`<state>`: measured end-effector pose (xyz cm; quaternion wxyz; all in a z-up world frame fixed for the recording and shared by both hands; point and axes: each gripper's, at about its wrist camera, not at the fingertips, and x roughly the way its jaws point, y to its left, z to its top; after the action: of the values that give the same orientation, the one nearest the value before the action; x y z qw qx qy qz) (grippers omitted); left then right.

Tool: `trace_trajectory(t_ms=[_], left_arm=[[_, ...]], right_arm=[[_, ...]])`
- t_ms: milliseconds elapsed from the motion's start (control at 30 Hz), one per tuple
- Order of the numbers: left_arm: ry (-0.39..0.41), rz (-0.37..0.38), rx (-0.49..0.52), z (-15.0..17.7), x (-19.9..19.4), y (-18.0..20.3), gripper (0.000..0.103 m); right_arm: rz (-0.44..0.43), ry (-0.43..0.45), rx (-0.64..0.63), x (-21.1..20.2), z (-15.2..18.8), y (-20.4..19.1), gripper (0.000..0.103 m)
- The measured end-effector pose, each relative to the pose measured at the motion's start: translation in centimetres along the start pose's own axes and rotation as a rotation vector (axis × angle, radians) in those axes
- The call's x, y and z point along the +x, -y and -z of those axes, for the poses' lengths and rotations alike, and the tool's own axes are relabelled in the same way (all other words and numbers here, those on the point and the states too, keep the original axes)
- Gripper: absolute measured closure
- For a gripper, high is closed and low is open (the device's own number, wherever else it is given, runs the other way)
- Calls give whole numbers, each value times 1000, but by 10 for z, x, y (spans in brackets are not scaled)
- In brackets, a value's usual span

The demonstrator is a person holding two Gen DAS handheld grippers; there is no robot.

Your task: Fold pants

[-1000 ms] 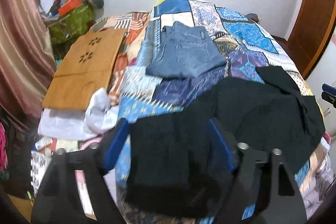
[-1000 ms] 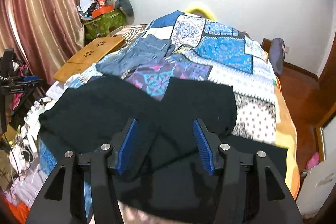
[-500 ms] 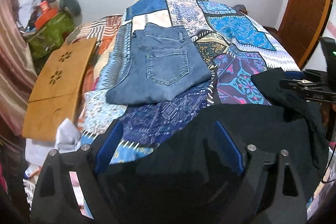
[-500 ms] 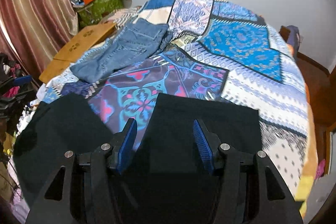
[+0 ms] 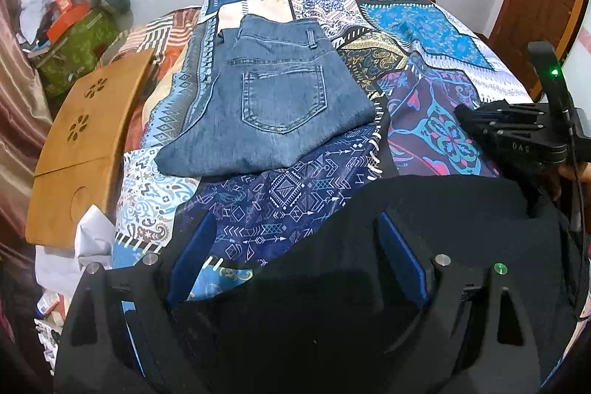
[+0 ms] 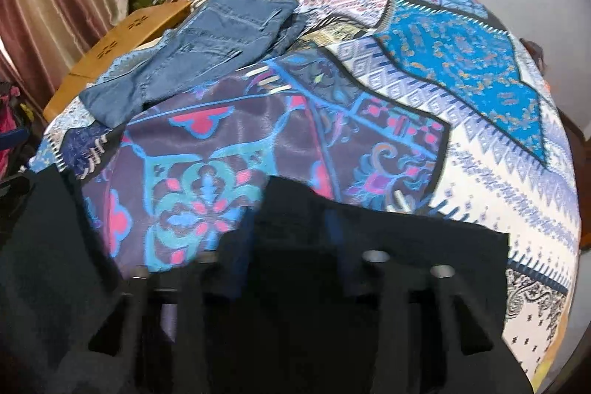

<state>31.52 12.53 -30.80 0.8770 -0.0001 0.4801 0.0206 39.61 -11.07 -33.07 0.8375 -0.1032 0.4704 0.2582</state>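
Two grippers meet the black pants [image 5: 424, 209] on the bed [image 6: 461, 69]; left gripper [image 5: 295, 257] jaws gape over the near edge; right gripper [image 6: 291, 246] jaws have just been closing on cloth.

Both grippers lowered toward the bed.
Right gripper [image 6: 291, 257] jaws have just been closing on the black pants [image 6: 388, 246]; jeans [image 5: 273, 106] loom larger.

Black pants [image 5: 424, 209] near edge on bedspread [image 5: 424, 24]; folded jeans [image 5: 273, 102] behind.
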Motion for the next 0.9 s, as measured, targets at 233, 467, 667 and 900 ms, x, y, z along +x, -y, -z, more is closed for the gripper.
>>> trace_trajectory(t_ms=[233,467,667,900], left_arm=[[18,2,16,4,-29,11,14],[66,4,68,10,-70,39,11],[93,39,135,25,-95,73,11],[67,65,180,47,-108,105,11]], right_arm=[[-24,86,94,-45,8,23,95],[2,225,154,-142,39,45,95],[50,279,206,-189,67,59,95],[79,297,289,-221,123,75,95]])
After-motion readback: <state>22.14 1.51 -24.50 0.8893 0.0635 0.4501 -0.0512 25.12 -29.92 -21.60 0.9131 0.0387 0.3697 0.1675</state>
